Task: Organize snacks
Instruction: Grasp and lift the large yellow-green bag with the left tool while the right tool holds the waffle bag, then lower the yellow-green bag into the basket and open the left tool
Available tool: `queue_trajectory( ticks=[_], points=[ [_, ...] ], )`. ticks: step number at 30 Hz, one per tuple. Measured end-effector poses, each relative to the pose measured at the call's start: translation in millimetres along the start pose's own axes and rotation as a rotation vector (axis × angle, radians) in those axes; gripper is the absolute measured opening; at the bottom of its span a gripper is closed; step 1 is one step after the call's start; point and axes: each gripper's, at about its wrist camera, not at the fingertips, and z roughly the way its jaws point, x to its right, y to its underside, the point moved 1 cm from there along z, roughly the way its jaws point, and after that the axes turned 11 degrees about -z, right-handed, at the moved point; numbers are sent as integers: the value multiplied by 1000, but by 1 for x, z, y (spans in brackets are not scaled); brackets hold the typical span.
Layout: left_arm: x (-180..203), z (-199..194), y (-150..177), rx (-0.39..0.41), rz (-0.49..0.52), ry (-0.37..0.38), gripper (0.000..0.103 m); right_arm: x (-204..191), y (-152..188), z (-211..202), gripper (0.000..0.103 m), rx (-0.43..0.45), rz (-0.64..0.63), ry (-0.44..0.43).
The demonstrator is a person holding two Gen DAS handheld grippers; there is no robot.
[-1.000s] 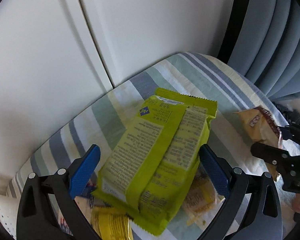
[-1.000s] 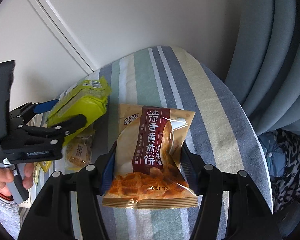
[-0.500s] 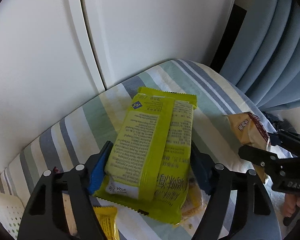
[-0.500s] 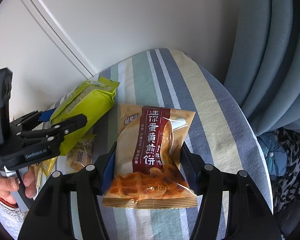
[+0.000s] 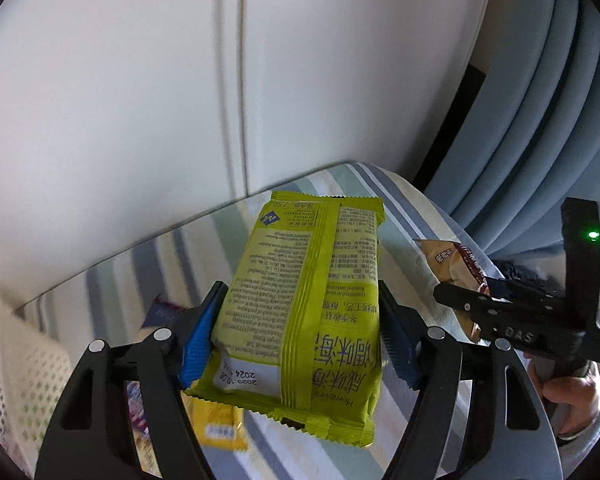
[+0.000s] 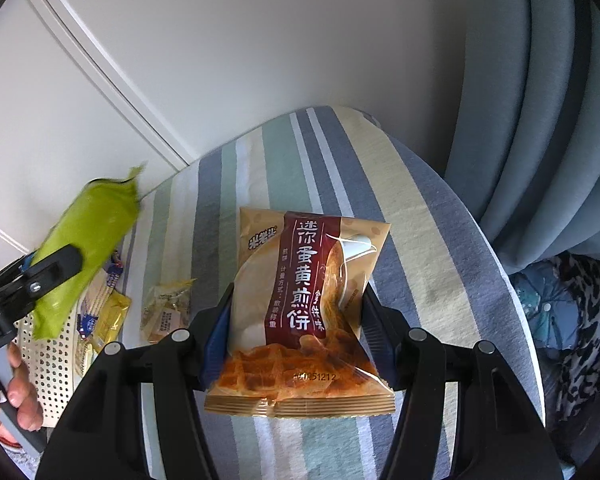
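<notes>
Green snack pack point(image 5: 304, 304) clamped in left tongs point(image 5: 300, 340), brown cracker bag point(image 6: 304, 300) in right tongs point(image 6: 298, 344); loose snacks point(image 6: 168, 312) beneath seem blurred.

Both claws are black with blue ribbed pads point(image 5: 198, 338) and silver screws point(image 6: 416, 334); the right claw point(image 5: 512, 320) bears a green light, and a grey sleeve point(image 5: 592, 420) shows.
</notes>
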Motion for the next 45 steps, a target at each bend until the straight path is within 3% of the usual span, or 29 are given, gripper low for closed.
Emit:
queue_trajectory(
  ticks=[10,18,28,34,36,37,45],
  points=[
    [-37,-84,15,112,-69,-83,74,4,0,-5,59,12,4,-22],
    [-93,-154,33,193,-147,-218,74,-2,1,-2,59,7,-30,-5],
    [-155,-180,62,212,-295,-327,74,-2,1,-2,59,8,-34,3],
    [-185,-178,77,175,-362,-383,75,-1,1,-2,59,9,-37,3],
    [-191,-177,84,160,-376,-384,79,-1,1,-2,59,10,-36,3],
    [-193,-176,86,155,-382,-392,86,-1,1,-2,59,10,-36,3],
    [-199,-190,100,158,-394,-421,87,-1,2,-3,59,16,-34,-3]
  ],
)
